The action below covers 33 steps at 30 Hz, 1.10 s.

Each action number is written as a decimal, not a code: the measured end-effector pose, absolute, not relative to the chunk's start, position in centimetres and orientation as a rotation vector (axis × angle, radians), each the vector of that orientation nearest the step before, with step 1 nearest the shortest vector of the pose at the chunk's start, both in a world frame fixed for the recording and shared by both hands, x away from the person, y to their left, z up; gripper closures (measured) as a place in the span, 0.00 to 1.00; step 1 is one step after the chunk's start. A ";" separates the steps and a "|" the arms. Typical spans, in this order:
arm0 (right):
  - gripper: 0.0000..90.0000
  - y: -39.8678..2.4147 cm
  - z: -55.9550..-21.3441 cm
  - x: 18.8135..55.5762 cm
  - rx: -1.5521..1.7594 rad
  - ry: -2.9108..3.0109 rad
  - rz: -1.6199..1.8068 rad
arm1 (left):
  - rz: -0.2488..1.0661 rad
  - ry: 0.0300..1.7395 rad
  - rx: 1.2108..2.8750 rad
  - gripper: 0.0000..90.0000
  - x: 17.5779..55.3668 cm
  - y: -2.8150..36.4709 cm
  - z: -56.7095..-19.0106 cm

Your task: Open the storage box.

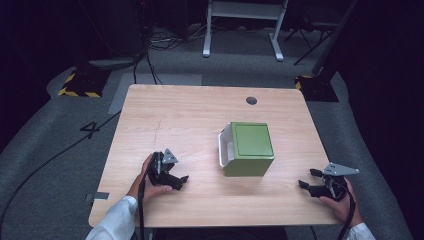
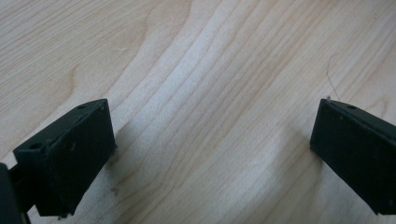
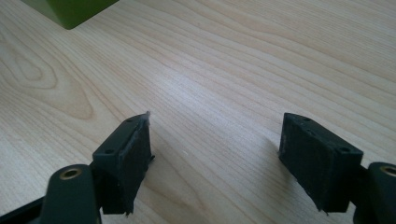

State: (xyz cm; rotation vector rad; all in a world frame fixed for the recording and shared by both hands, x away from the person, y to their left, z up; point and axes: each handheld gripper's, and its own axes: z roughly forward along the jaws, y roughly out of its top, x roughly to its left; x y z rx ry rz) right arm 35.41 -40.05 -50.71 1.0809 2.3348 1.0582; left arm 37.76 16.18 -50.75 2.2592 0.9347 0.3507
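Note:
A green box [image 1: 248, 148] with a white handled part on its left side stands near the middle of the wooden table [image 1: 200, 110]. My left gripper [image 1: 181, 181] rests on the table to the box's lower left, jaws wide apart over bare wood [image 2: 215, 121]. My right gripper [image 1: 306, 179] lies near the front right edge, also open with nothing between its fingers [image 3: 215, 140]. A corner of the green box [image 3: 70, 11] shows at the top left of the right gripper view.
A small dark round grommet [image 1: 251, 100] sits near the table's far edge. Beyond the table are grey carpet, cables, a white frame [image 1: 245, 30] and yellow-black striped stand bases [image 1: 80, 85].

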 end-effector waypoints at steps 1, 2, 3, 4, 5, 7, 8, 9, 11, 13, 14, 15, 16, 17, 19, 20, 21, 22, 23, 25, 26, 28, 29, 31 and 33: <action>0.28 -40.0 -50.7 35.4 1.080 2.335 1.059 | 0.354 0.945 2.256 0.00 37.8 16.1 -50.7; 0.28 -40.0 -50.7 35.4 1.081 2.335 1.059 | 0.357 0.956 2.255 0.00 37.9 16.0 -50.7; 0.28 -40.0 -50.7 35.4 1.082 2.335 1.060 | 0.356 0.970 2.254 0.00 37.9 15.9 -50.7; 0.28 -40.1 -50.7 35.4 1.081 2.335 1.059 | 0.359 0.976 2.259 0.00 37.9 15.7 -50.6; 0.28 -40.1 -50.7 35.4 1.081 2.335 1.059 | 0.359 0.976 2.259 0.01 37.9 15.7 -50.6; 0.28 -40.1 -50.7 35.4 1.081 2.337 1.060 | 0.365 0.979 2.264 0.06 38.0 15.5 -50.3; 0.28 -40.1 -50.7 35.4 1.081 2.337 1.059 | 0.360 0.970 2.254 0.13 38.0 15.4 -50.2; 0.28 -40.0 -50.7 35.4 1.081 2.337 1.059 | 0.359 0.957 2.257 0.21 38.0 15.3 -50.1; 0.28 -40.0 -50.7 35.4 1.081 2.336 1.059 | 0.340 0.943 2.277 0.21 38.2 15.0 -49.9; 0.28 -40.0 -50.7 35.4 1.081 2.336 1.059 | 0.318 0.931 2.258 0.20 38.1 14.7 -49.5; 0.28 -40.0 -50.7 35.4 1.081 2.337 1.060 | 0.329 0.915 2.251 0.21 38.2 14.4 -49.2; 0.28 -40.0 -50.7 35.4 1.081 2.336 1.059 | 0.335 0.902 2.247 0.22 38.2 14.3 -48.9; 0.28 -40.0 -50.7 35.4 1.081 2.336 1.059 | 0.336 0.896 2.239 0.22 38.3 14.1 -48.6; 0.28 -40.0 -50.7 35.4 1.081 2.336 1.059 | 0.345 0.881 2.232 0.22 38.4 13.8 -48.3; 0.28 -40.0 -50.7 35.4 1.080 2.336 1.060 | 0.342 0.872 2.218 0.23 38.7 13.3 -47.8; 0.28 -40.0 -50.7 35.4 1.080 2.336 1.060 | 0.345 0.869 2.206 0.23 38.8 13.0 -47.5; 0.28 -40.0 -50.7 35.4 1.080 2.336 1.060 | 0.355 0.859 2.198 0.23 39.0 12.7 -47.2; 0.28 -40.0 -50.7 35.4 1.080 2.336 1.060 | 0.352 0.853 2.188 0.23 39.1 12.4 -46.9; 0.28 -40.0 -50.7 35.4 1.080 2.336 1.060 | 0.364 0.851 2.184 0.23 39.2 12.2 -46.7; 0.28 -40.0 -50.7 35.4 1.080 2.336 1.060 | 0.358 0.835 2.159 0.23 39.6 11.7 -46.1; 0.28 -40.0 -50.7 35.4 1.080 2.336 1.060 | 0.358 0.835 2.159 0.23 39.6 11.7 -46.1; 0.28 -40.0 -50.7 35.4 1.080 2.336 1.060 | 0.362 0.810 2.142 0.23 39.9 10.7 -45.4; 0.28 -40.0 -50.7 35.4 1.080 2.336 1.060 | 0.365 0.805 2.137 0.23 40.0 10.4 -45.2; 0.28 -40.0 -50.7 35.4 1.080 2.336 1.060 | 0.364 0.787 2.135 0.23 40.3 9.9 -44.9; 0.28 -40.0 -50.7 35.4 1.080 2.336 1.060 | 0.365 0.785 2.130 0.23 40.4 9.6 -44.8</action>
